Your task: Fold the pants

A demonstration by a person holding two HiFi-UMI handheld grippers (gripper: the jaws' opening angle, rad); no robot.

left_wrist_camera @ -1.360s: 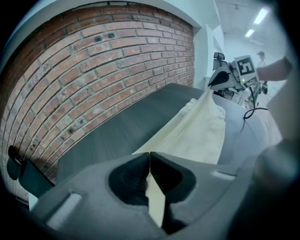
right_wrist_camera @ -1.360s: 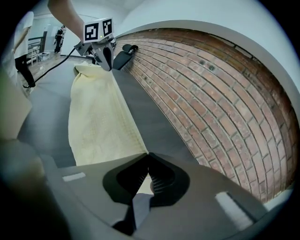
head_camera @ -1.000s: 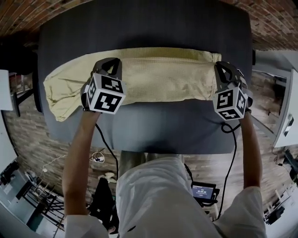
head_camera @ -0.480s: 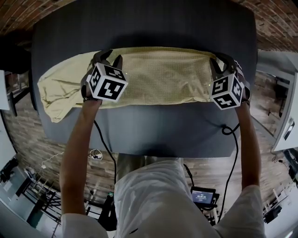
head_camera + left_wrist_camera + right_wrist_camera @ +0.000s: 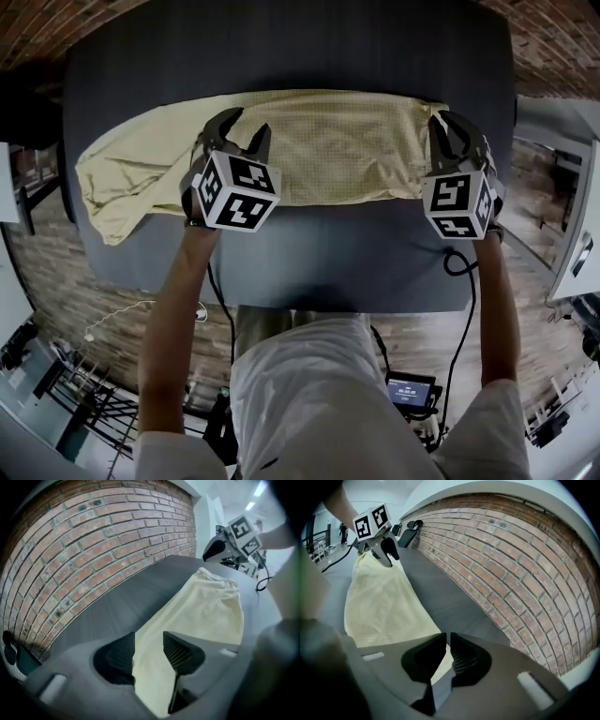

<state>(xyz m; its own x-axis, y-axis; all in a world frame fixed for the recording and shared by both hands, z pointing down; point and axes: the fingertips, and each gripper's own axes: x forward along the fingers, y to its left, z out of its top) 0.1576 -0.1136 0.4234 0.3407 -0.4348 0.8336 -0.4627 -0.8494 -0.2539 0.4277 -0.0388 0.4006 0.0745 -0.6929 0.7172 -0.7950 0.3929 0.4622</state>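
Pale yellow pants (image 5: 337,141) lie lengthwise across the dark table (image 5: 328,253), folded into a long band, with the crumpled leg end at the left (image 5: 117,192). My left gripper (image 5: 244,127) stands over the band left of its middle. Its jaws have just been opening and are open (image 5: 149,651), with the cloth (image 5: 211,611) flat beneath the gap. My right gripper (image 5: 455,127) sits at the band's right end. Its jaws (image 5: 448,646) have just been closing a little, with only a thin slit left. The cloth corner (image 5: 379,602) shows under them, not pinched.
A brick wall (image 5: 93,541) runs along the table's far side. The table's near edge (image 5: 281,302) is in front of the person's body. Below it are brick floor, a black cable (image 5: 459,309) and a small lit screen (image 5: 411,389).
The pants band has been carried farther up the table. My left gripper has shifted right and back, and its jaws have spread apart. The right gripper stays at the band's right end.
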